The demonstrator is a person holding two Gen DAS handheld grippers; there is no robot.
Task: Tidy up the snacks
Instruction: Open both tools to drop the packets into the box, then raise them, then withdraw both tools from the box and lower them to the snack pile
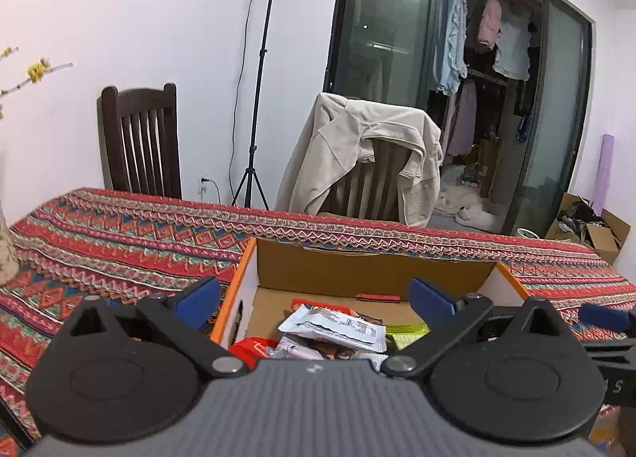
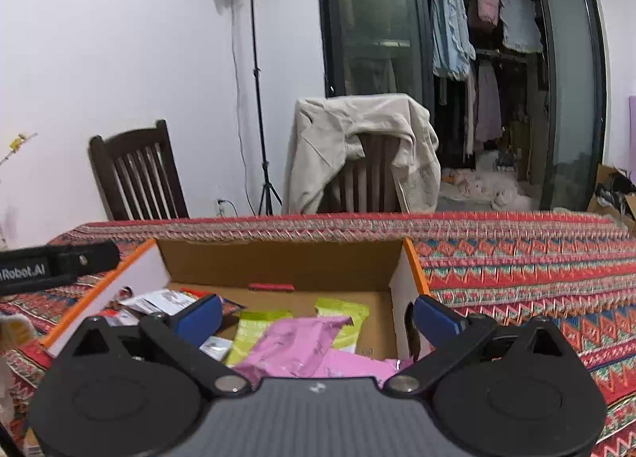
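An open cardboard box (image 1: 373,270) with orange-edged flaps stands on the patterned tablecloth (image 1: 119,242). Inside lie several snack packets: a white one (image 1: 338,327), a red one (image 1: 248,349), green ones (image 2: 342,312) and a pink one (image 2: 302,341). My left gripper (image 1: 318,300) hovers over the box's left part, jaws wide open with nothing between the blue pads (image 1: 198,298). Above the box's right part my right gripper (image 2: 318,317) is equally wide open and holds nothing. The box (image 2: 278,258) also fills the right wrist view.
Two dark wooden chairs stand behind the table, one bare (image 1: 141,142), one draped with a beige jacket (image 1: 357,154). A light stand (image 1: 258,99) rises between them. A vase (image 1: 6,250) sits at the table's left edge. Cardboard boxes (image 1: 588,226) lie on the floor at right.
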